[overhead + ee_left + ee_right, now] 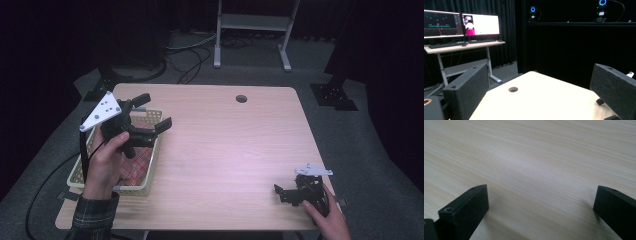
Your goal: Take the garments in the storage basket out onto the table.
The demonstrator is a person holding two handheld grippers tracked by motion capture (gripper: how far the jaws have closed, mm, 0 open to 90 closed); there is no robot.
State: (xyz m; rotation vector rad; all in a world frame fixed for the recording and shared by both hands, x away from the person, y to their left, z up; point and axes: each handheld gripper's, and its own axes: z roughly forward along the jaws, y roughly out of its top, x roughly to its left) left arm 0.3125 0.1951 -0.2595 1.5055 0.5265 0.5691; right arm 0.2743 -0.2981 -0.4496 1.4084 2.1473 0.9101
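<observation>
The left tongs hang above the basket, jaws apart and empty, and the plaid cloth lies inside it. The right tongs rest on the counter, also apart. If the left descends carelessly, a jaw may catch the rim (the basket looks light) and tip it.

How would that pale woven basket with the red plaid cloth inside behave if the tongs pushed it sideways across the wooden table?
The pale woven basket looks like thin open-weave plastic, so it is probably light and would slide easily on the smooth wooden table. Its low, wide shape makes tipping unlikely. The red plaid cloth lies slack, so it is likely floppy and would ride along.
</observation>
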